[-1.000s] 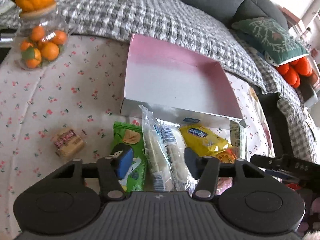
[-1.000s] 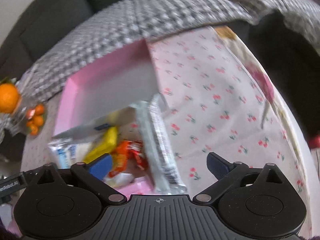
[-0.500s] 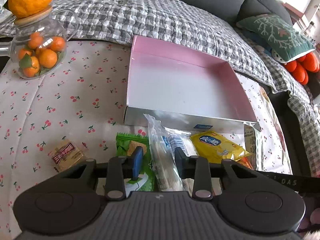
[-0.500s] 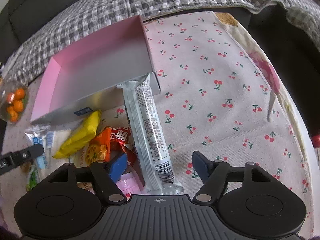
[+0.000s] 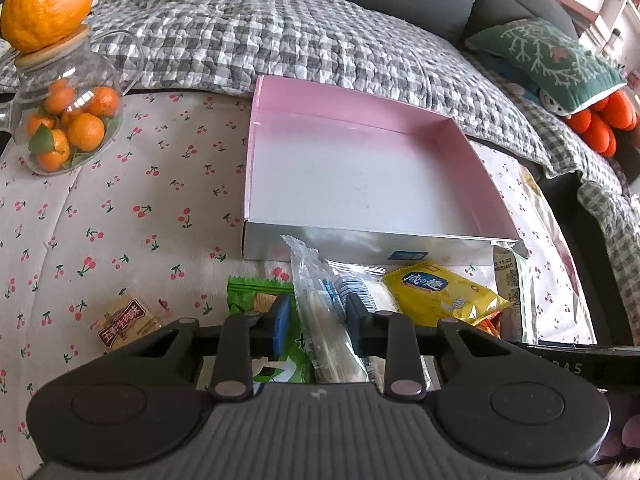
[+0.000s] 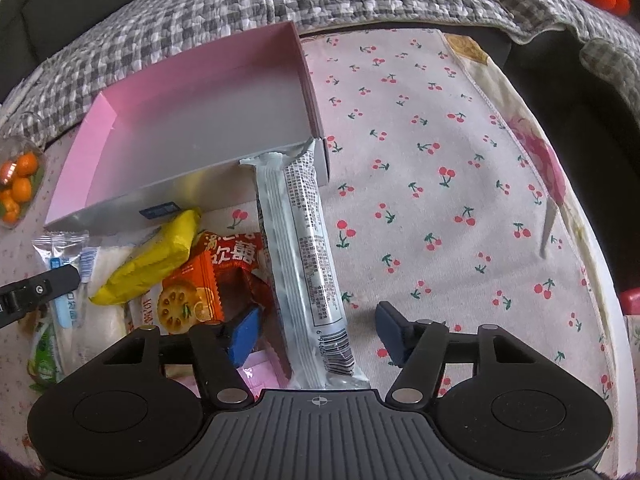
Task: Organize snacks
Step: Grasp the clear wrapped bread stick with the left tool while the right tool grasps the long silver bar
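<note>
Several wrapped snacks lie heaped on the cherry-print desk [image 5: 100,220] against the near wall of an empty pink box [image 5: 360,176]. Largest, a long grey packet [image 6: 308,264] lies lengthwise toward the box corner; the right tongs [image 6: 316,330] stand spread around its barcode end. The left tongs [image 5: 316,318] are pinching a clear packet [image 5: 320,312], which also points boxward. Both wrappers look light, crinkly and slippery, their contents probably brittle, so grip mid-body, gently.
</note>
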The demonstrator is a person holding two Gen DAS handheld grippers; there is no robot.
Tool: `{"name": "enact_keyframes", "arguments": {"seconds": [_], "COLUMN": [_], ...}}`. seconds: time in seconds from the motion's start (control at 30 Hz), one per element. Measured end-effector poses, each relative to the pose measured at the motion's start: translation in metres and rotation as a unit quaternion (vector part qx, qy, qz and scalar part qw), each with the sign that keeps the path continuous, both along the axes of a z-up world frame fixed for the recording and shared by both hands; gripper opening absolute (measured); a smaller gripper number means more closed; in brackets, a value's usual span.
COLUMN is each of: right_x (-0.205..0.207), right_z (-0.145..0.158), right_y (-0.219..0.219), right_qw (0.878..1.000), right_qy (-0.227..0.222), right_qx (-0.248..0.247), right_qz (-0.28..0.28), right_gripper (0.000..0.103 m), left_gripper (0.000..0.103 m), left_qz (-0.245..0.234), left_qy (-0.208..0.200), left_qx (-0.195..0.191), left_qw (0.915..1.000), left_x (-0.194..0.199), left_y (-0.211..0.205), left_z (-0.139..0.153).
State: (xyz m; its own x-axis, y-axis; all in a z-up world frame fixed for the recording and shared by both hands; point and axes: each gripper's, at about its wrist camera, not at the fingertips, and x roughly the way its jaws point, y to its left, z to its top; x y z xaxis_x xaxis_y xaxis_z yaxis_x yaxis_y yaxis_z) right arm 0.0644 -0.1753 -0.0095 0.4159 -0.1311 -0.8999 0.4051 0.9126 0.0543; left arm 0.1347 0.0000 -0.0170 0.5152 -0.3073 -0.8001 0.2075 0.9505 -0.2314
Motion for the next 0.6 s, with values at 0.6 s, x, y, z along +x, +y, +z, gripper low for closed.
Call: {"name": "enact_keyframes", "arguments": {"seconds": [0.6], "right_x": [0.003], "right_z": [-0.002], "right_y": [0.005], "right_qw": [0.999], "right_qy": [-0.001], "right_qx": [-0.036], "right_qz": [0.016], "right_gripper": [0.031], "left_gripper": [0.013], "left_qz": [-0.023], "left_qy": [-0.047], "left_qx": [0.042], "left_qw": [0.9978], "left_x": [-0.012], "left_y": [-0.008], "left_z": [0.011]}}
